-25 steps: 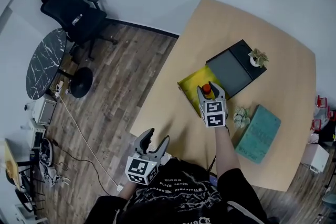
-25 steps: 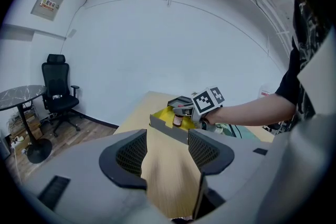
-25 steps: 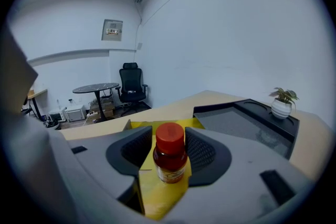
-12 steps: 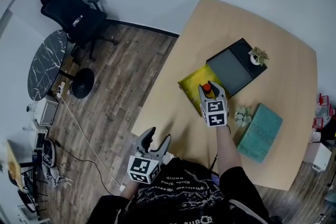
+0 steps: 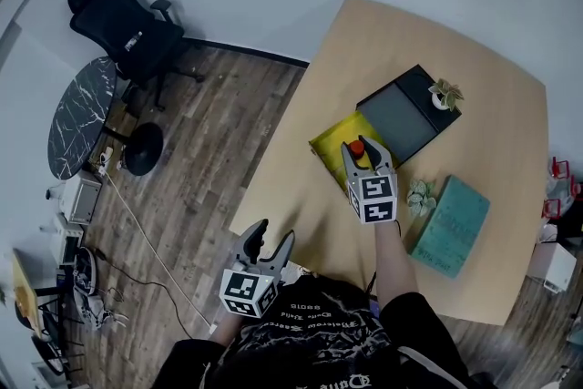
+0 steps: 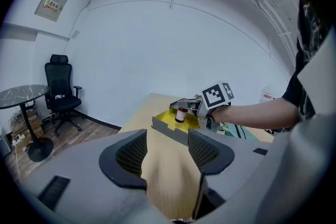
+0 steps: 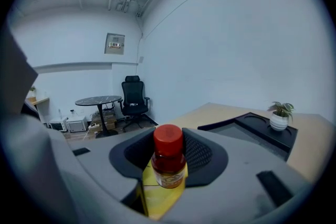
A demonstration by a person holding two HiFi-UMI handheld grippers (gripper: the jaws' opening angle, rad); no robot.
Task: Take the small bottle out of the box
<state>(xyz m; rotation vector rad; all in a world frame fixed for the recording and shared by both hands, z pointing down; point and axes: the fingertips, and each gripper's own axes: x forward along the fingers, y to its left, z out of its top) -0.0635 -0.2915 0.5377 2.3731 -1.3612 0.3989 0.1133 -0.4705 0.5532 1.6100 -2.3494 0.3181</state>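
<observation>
Risen since earlier, my right gripper (image 5: 363,150), jaws just closing, is grasping the small bottle (image 7: 169,157) above the box (image 5: 332,141); left gripper (image 5: 273,235) is hanging released; black tray (image 5: 407,118) is lying far right on the table (image 5: 383,41).

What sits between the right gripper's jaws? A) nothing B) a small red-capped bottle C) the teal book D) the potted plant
B: in the right gripper view the small red-capped bottle stands upright between the jaws of the right gripper, which have just been closing and now press on its sides, over the yellow box.
</observation>
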